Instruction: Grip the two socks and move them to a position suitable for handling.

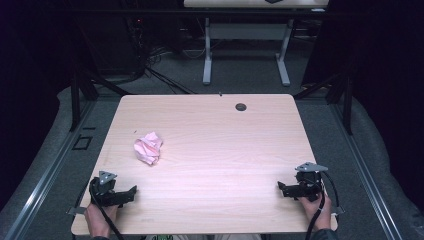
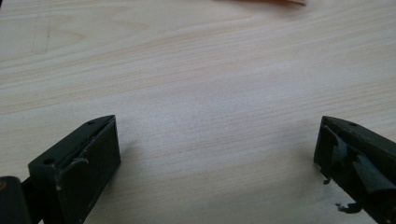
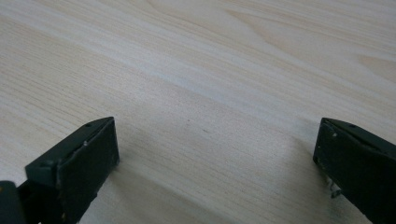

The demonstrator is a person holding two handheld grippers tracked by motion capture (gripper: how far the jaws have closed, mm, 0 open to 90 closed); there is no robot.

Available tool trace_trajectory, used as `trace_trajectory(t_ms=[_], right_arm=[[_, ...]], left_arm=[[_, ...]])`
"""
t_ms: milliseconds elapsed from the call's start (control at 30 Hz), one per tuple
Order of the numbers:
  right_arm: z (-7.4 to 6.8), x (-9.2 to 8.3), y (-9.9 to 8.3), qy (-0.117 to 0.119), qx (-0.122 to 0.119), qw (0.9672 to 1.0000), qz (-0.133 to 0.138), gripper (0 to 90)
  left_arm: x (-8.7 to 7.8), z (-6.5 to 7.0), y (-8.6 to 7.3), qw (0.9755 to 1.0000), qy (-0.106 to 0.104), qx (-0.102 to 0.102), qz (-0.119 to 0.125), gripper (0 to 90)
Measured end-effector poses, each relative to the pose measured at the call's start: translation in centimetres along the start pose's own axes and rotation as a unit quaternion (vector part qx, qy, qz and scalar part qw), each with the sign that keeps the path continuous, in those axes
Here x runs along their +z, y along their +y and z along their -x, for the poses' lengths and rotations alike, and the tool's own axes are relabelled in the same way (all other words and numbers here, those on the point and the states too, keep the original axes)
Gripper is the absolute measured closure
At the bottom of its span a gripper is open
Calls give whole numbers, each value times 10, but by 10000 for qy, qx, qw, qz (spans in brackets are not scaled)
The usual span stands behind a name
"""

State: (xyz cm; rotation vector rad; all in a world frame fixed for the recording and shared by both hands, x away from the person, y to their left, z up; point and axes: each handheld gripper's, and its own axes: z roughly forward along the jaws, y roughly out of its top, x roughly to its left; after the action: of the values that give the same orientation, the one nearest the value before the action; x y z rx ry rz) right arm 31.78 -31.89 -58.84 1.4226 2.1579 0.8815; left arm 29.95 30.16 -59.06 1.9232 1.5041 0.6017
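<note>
A crumpled pink cloth [image 1: 148,148] lies on the left half of the light wooden table [image 1: 215,150]. My left gripper [image 1: 131,192] rests near the front left corner, pointing right, below the cloth and apart from it. In the left gripper view its jaws stand wide apart over bare wood, left gripper [image 2: 217,140], with nothing between them. My right gripper [image 1: 281,188] sits near the front right corner and points left. Its jaws are likewise spread over bare wood in the right gripper view, right gripper [image 3: 217,140], holding nothing.
A small dark round hole [image 1: 241,107] sits near the table's far edge. Beyond the table stand a white desk frame [image 1: 207,55] and loose cables [image 1: 150,65] on grey carpet. Black stands [image 1: 80,90] flank both sides.
</note>
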Motion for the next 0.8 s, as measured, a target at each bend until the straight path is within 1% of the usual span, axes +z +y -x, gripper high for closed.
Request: trace_trajectory(t_ms=[133, 200, 233, 267, 333, 367, 400, 467, 533, 633, 667, 700, 800], right_arm=[[0, 0, 0, -6, 19, 10000, 9, 0], [0, 0, 0, -19, 24, 10000, 3, 0], [0, 0, 0, -22, 28, 10000, 2, 0], [0, 0, 0, -21, 28, 10000, 0, 0], [0, 0, 0, -23, 28, 10000, -1, 0], [0, 0, 0, -22, 30, 10000, -1, 0], [0, 0, 0, -24, 29, 10000, -2, 0], [0, 0, 0, -23, 28, 10000, 1, 0], [0, 0, 0, -24, 29, 10000, 0, 0], [0, 0, 0, -26, 32, 10000, 3, 0], [0, 0, 0, -26, 32, 10000, 3, 0], [0, 0, 0, -26, 33, 10000, 0, 0], [0, 0, 0, -29, 35, 10000, 1, 0]], left_arm=[[-6, 0, 12, 9998, -121, -77, 132, 2], [-8, 0, 20, 9997, -190, -35, 161, 2], [-8, 0, 25, 9995, -229, -67, 195, 3], [-9, -1, 31, 9994, -275, -55, 197, 3], [-8, 0, 39, 9993, -300, -54, 216, 3], [-8, -1, 44, 9990, -367, -80, 252, 3], [-7, 0, 49, 9990, -364, -77, 249, 3], [-6, 2, 59, 9987, -421, -71, 285, 3], [-3, 4, 69, 9987, -433, -8, 265, 3], [3, 6, 84, 9986, -488, 33, 217, 3], [3, 6, 84, 9986, -488, 33, 217, 6], [8, 7, 93, 9985, -522, 18, 175, 12], [16, 7, 104, 9984, -557, -46, 118, 24]])
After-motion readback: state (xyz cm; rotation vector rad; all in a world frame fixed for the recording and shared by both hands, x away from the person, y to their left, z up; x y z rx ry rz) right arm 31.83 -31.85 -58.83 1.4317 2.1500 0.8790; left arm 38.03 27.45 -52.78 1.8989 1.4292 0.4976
